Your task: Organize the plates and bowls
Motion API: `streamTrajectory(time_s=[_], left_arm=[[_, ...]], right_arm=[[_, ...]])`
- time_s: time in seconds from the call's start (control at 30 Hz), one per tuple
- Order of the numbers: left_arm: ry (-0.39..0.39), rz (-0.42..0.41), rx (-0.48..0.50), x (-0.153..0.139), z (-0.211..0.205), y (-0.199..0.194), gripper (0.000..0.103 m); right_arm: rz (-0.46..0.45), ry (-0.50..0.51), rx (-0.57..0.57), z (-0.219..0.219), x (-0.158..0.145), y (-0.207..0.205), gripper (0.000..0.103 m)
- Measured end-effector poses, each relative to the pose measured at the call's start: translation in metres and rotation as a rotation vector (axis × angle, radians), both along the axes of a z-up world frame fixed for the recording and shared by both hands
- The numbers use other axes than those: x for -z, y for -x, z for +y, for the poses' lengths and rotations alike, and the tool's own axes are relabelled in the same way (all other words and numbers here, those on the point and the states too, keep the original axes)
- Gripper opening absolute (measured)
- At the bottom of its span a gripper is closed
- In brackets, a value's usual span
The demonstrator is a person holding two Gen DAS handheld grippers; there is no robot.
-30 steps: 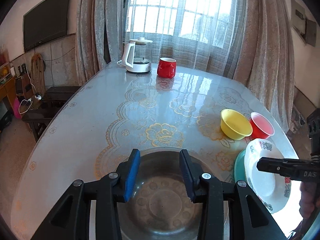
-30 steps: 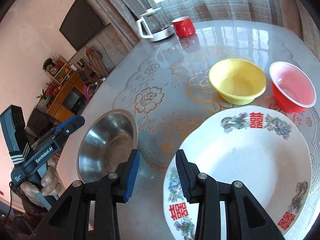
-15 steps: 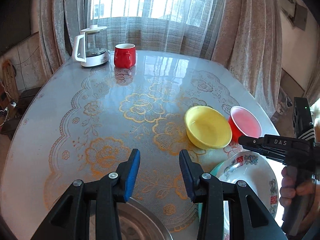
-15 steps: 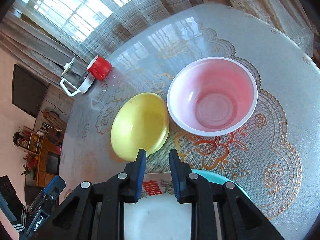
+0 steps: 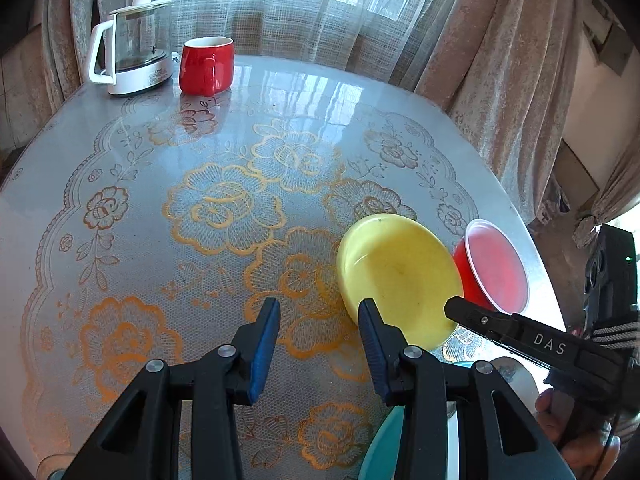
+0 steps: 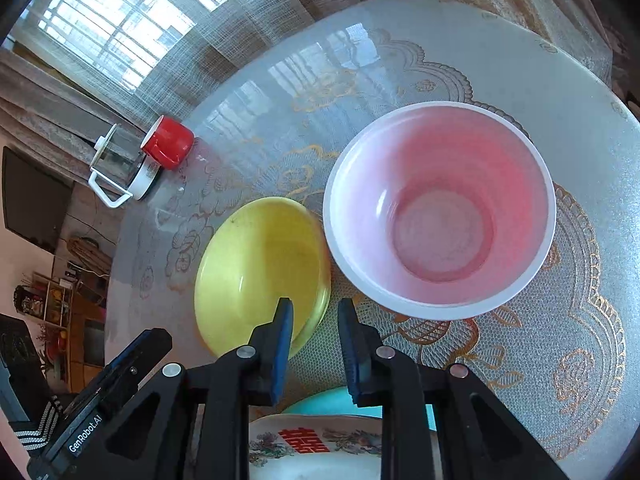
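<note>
The left gripper (image 5: pixel 318 322) hangs over the flowered table (image 5: pixel 224 208) with its jaws apart and nothing between them; only the lace cloth shows in the gap. Its right finger overlaps the near edge of the yellow bowl (image 5: pixel 396 276) in the left wrist view, though contact cannot be told.

The right gripper (image 6: pixel 314 326) has just been closing, and its jaws now stand narrowly apart, straddling the near rim of the yellow bowl; its left finger lies over the bowl's inside. Whether the pads press the rim cannot be told.

The red bowl (image 6: pixel 440 208) with a white rim stands just beside the yellow bowl on its right, their rims touching or nearly so. Below the right gripper lies a white plate (image 6: pixel 316 440) with red characters, resting on a teal plate (image 6: pixel 332 400), close to the table's near edge.

Well apart, at the far side by the curtained window, a red mug (image 5: pixel 206 65) stands next to a glass kettle (image 5: pixel 132 54).
</note>
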State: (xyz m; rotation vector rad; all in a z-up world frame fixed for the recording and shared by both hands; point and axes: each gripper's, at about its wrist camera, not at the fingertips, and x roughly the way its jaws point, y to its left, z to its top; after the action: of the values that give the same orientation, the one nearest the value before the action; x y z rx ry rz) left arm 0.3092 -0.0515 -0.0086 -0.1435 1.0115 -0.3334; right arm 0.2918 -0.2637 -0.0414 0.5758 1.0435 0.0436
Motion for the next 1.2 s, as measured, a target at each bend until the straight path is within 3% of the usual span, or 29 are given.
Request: streamTrajectory(time_s=[0.2, 0.33, 0.4, 0.57, 0.87, 1.2], left_arm=[[0.007, 0.053, 0.02, 0.018, -0.012, -0.018, 0.04], [0.01, 0.035, 0.05, 0.021, -0.021, -0.018, 0.027], [0.049, 0.024, 0.067, 0.018, -0.02, -0.014, 0.025], [0.02, -0.005, 0.053, 0.01, -0.016, -0.003, 0.025], [0.037, -0.087, 0.009, -0.022, 0.014, 0.036, 0.025], [0.056, -0.168, -0.04, -0.048, 0.065, 0.109, 0.025]], right_arm=[[0.01, 0.008, -0.009, 0.002, 0.006, -0.003, 0.019], [-0.002, 0.032, -0.031, 0.005, 0.006, -0.005, 0.014], [-0.014, 0.044, -0.046, 0.008, 0.004, -0.005, 0.014], [-0.036, 0.048, -0.077, 0.014, -0.002, 0.0, 0.013], [-0.109, 0.028, -0.156, 0.034, -0.027, 0.019, 0.013], [-0.186, 0.002, -0.309, 0.073, -0.053, 0.063, 0.013]])
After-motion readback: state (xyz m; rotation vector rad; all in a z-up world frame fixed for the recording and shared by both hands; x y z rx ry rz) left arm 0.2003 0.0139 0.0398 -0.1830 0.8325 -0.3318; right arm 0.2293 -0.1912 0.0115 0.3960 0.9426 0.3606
